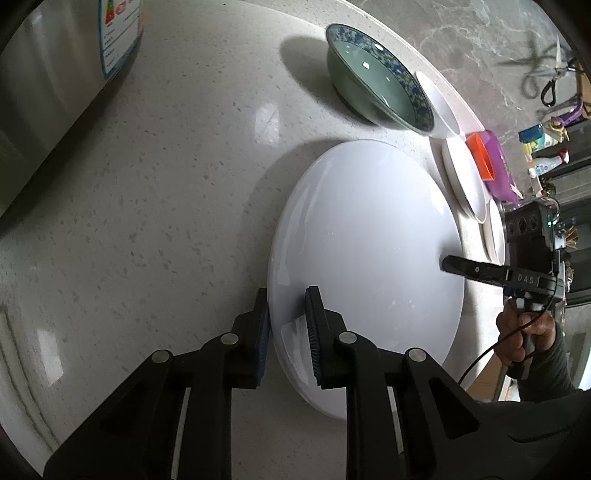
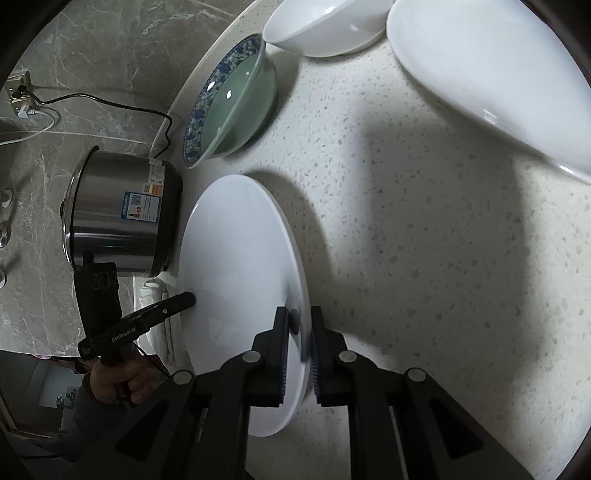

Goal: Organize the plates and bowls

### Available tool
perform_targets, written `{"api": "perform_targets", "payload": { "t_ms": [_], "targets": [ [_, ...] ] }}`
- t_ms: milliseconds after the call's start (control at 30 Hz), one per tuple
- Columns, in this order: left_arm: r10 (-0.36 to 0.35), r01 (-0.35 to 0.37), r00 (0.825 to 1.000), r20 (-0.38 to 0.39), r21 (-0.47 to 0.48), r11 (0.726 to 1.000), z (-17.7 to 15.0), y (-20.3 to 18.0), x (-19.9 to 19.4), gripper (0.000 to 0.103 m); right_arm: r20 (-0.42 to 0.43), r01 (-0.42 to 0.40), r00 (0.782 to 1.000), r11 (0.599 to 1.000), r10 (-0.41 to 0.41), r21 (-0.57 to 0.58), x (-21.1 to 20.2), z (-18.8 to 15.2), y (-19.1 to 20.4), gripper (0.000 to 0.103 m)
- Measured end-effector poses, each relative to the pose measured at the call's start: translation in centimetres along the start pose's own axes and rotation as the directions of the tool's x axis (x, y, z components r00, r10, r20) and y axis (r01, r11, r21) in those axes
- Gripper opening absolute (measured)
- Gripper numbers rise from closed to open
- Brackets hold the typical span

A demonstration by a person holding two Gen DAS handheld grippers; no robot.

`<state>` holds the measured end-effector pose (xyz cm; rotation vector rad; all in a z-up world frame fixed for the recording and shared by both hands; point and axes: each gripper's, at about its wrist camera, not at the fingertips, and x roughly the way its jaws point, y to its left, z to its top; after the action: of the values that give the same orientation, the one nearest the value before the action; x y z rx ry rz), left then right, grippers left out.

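**Left wrist and right wrist: both claws on one big white plate**

Left wrist view first: my left claw (image 1: 288, 325) is pinched onto the near rim of the large white plate (image 1: 365, 258), one blue-padded finger under the edge and one over the top face. Across the plate, my right claw (image 1: 448, 264) has its finger laid on the opposite rim, my right hand (image 1: 524, 336) wrapped round the handle.

Right wrist view agrees: my right claw (image 2: 299, 347) is narrowed around the plate (image 2: 236, 266) edge, a pad on each side of the rim. My left claw (image 2: 188, 297) touches the far edge, left hand (image 2: 118, 380) gripping below it. The plate looks tilted, with a shadow under it on the speckled table (image 2: 424, 258).

Beyond it sits a green bowl with a blue-patterned rim (image 1: 376, 77), and just beside that a white bowl (image 2: 325, 29). A second large white plate (image 2: 491, 81) lies well apart, to the upper right of this view. In the left wrist view, smaller white plates (image 1: 465, 177) line the table edge, with an orange and purple item (image 1: 491, 162) beside them. A steel rice cooker (image 2: 122, 214) stands close behind the held plate, its cord running to a wall socket (image 2: 18, 92).
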<state>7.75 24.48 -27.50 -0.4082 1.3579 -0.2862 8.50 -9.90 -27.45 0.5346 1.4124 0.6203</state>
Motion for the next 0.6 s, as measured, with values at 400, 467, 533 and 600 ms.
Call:
{"api": "perform_targets", "payload": {
  "t_ms": [400,467,533,600],
  "targets": [
    [-0.058,0.060,0.998,-0.019,0.130,0.990,-3.1,-8.2,-0.1,0.016,0.115,0.052,0.992,0.998,-0.057,0.044,-7.0,-4.6,-0.6,0.013],
    [-0.067,0.071,0.997,-0.032,0.161,0.984,-3.8,-9.8,0.5,0.016,0.137,0.066,0.988,0.996,-0.074,0.062,-8.3,-6.1,-1.3,0.014],
    [-0.073,0.081,0.996,-0.049,0.183,0.980,-4.4,-11.0,1.3,0.016,0.159,0.070,0.984,0.993,-0.084,0.094,-9.4,-7.8,-2.4,0.014],
    [-0.072,0.085,0.995,-0.072,0.196,0.977,-5.2,-11.9,2.3,0.016,0.172,0.071,0.981,0.990,-0.091,0.120,-10.0,-9.4,-3.4,0.014]
  ]
}}
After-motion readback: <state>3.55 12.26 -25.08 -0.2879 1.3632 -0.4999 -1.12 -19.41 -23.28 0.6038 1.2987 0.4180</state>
